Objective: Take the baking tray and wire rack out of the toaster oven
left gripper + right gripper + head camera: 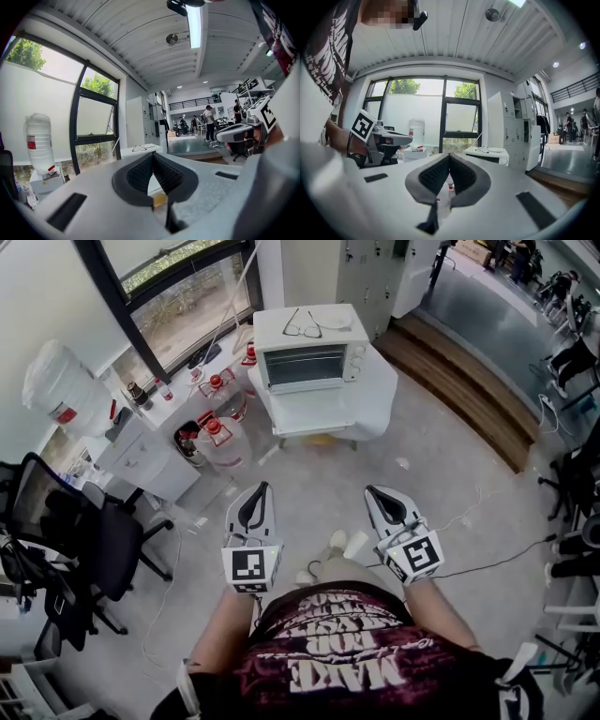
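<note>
Baking tray, wire rack: not discernible inside toaster oven (306,363), door (312,411) down. Likely stiff, light, slick metal; pinch front edge. Your left claw (260,495), right claw (377,495) pressed together, empty.

Grey floor (450,456), big windows (183,310), black office chair (94,540), white lockers (370,268).

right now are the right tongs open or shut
Shut. In the right gripper view the right tongs have their two ribbed pads meeting at the tips, with nothing gripped between them.
</note>
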Demonstrator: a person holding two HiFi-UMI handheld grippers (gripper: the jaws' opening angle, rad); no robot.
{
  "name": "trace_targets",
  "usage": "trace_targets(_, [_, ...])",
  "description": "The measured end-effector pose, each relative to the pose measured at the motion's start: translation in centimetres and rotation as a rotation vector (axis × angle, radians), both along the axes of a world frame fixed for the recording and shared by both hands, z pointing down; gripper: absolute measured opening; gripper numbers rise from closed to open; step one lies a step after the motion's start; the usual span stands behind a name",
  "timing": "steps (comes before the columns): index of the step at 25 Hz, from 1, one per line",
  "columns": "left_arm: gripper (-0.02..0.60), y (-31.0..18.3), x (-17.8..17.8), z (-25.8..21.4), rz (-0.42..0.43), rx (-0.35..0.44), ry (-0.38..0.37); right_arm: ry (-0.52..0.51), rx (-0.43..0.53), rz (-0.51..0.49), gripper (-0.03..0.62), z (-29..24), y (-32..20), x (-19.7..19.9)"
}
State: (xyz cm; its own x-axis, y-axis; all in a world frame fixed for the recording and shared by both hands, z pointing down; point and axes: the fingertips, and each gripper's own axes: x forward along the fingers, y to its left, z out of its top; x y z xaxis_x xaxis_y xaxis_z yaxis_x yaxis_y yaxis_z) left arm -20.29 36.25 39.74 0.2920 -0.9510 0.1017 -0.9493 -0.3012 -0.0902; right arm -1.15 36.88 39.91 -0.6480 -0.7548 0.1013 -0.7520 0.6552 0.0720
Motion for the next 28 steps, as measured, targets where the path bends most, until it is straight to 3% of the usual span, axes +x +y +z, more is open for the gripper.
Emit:
trace_targets(6, [0.006,-1.5,-0.2,1.1,-0.015,-0.028,0.024,0.003,-0.01,-0.038,0.003,0.8,-1.3,-0.8])
trace_targets(13, [0.006,-5.2,1.7,1.2,0.027,-0.04,0.045,-0.006,-0.022,-0.019,0.003,1.0,-5.4,0.5])
trace_targets(28, [0.006,-12.4,1.5,1.7,-0.046,-0.053,0.052,0.017,-0.024,-0.07,0.003,0.9,-13.6,0.7])
